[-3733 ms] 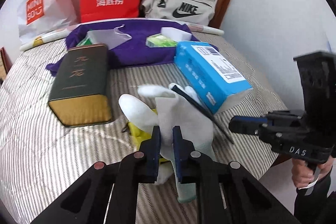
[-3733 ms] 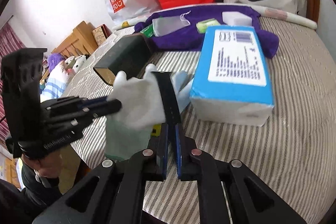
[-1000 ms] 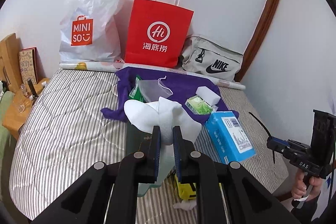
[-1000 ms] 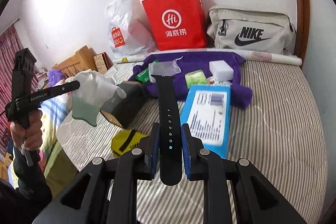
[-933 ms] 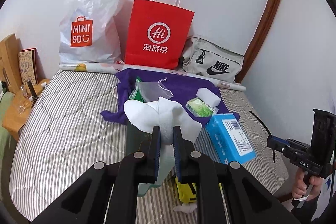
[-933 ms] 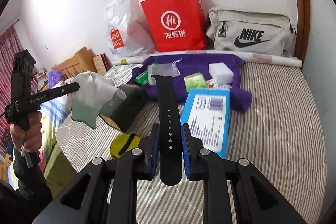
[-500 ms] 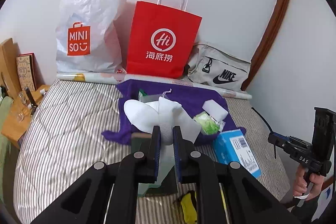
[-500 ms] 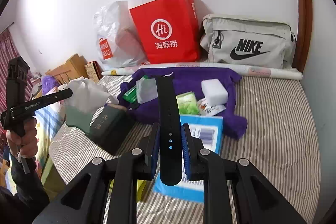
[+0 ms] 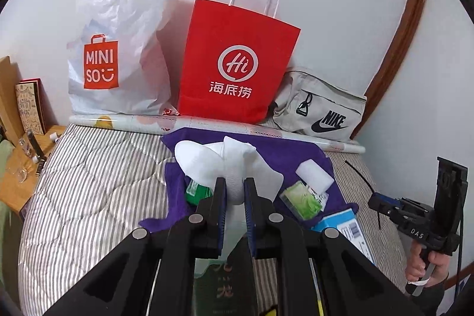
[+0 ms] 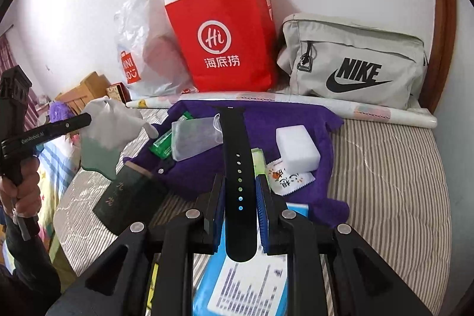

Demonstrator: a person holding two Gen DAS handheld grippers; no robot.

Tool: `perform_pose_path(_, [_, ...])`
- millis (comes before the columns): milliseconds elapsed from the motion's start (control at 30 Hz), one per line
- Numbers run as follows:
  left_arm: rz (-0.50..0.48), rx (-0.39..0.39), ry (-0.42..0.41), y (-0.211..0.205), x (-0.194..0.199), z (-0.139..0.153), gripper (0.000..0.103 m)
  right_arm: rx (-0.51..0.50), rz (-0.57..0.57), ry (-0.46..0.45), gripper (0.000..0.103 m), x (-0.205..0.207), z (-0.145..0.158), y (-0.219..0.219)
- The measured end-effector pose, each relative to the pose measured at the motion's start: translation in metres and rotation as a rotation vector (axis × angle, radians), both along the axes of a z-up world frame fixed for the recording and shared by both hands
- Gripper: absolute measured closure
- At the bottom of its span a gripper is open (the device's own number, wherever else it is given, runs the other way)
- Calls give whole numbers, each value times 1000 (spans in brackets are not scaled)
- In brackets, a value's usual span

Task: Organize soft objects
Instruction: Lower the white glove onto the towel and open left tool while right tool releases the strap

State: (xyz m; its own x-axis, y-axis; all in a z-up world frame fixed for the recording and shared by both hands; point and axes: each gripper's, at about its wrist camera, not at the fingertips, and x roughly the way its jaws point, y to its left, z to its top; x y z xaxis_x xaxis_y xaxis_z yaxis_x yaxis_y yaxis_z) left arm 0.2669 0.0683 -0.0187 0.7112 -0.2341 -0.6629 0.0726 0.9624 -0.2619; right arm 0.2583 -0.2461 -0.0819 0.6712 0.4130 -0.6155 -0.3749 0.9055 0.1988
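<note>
White glove clamped in the left gripper jaws and black strap pinched in the right gripper jaws, both held above the striped bed. Both have advanced from the bed's near edge toward the purple cloth, now directly below. Judged: carry nearly complete, placement pending.
</note>
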Motion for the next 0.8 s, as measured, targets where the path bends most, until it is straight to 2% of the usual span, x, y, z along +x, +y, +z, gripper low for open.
perform_pose_path(433, [-1,-5,18,0,44,-7,91,-52,9,33,83,53,-17,12])
perform_pose_path(800, [-41,2,51,-16,83,-23,91,-100,42,115,83,89,-48,27])
